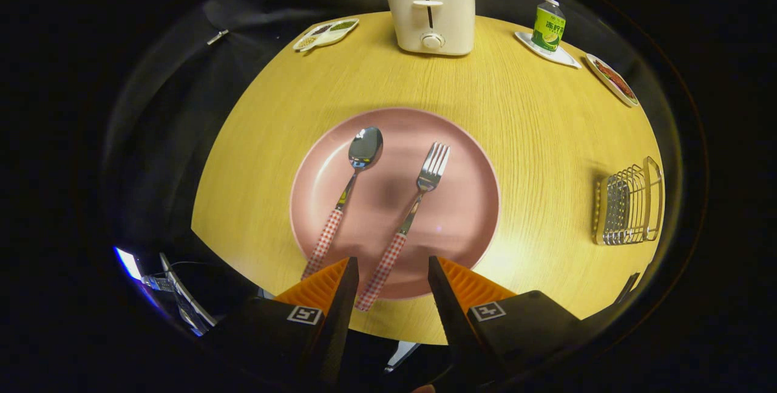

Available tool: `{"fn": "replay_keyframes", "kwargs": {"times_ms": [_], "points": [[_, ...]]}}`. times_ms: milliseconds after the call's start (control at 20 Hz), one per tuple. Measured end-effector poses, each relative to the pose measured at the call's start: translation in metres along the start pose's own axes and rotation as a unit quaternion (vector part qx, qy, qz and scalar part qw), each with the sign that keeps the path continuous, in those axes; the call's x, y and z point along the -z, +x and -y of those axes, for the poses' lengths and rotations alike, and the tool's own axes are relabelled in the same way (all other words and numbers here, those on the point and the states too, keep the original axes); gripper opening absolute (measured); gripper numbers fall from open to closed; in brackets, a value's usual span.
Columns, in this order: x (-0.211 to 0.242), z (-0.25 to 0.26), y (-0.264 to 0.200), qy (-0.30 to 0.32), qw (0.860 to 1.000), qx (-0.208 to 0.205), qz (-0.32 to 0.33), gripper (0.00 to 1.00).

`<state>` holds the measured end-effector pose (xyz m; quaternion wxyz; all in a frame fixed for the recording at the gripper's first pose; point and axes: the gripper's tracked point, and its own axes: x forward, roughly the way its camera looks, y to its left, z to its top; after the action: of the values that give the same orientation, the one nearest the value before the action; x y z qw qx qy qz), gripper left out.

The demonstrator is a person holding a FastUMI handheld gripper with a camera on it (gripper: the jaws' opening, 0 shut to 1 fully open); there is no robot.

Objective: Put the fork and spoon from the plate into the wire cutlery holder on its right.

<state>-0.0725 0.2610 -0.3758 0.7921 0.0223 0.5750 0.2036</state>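
Nothing transferred: spoon (362, 153) and fork (428, 173) lie on the pink plate (467, 223); wire cutlery holder (628, 205) stands empty. Gripper (393, 273) fingers spread wide, empty, straddling the fork's handle end.

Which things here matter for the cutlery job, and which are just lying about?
For the job: steel fork with checked handle, matching spoon, round pink plate, wire cutlery holder, open claw.

Lying about: cream toaster, green bottle, white divided dish.

spoon (345, 198) handle end: behind left finger | bottle (549, 26) label: too small | side-dish contents: unclear
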Motion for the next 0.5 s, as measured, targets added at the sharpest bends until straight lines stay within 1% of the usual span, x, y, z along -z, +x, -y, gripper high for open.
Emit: {"fn": "replay_keyframes", "kwargs": {"times_ms": [50, 150, 250, 300, 350, 400, 500], "points": [[0.001, 0.0, 0.004, -0.001, 1.0, 0.004, -0.004, 0.73], [0.004, -0.004, 0.011, 0.01, 1.0, 0.005, -0.015, 0.54], [0.006, 0.0, 0.014, 0.003, 1.0, 0.014, -0.021, 0.38], [0.01, 0.005, 0.015, 0.0, 0.999, 0.021, -0.037, 0.31], [0.012, 0.006, 0.012, 0.004, 0.999, 0.017, -0.048, 0.23], [0.012, 0.005, 0.013, 0.011, 0.999, 0.009, -0.051, 0.18], [0.005, 0.009, 0.007, 0.017, 0.999, 0.01, -0.04, 0.16]]}}
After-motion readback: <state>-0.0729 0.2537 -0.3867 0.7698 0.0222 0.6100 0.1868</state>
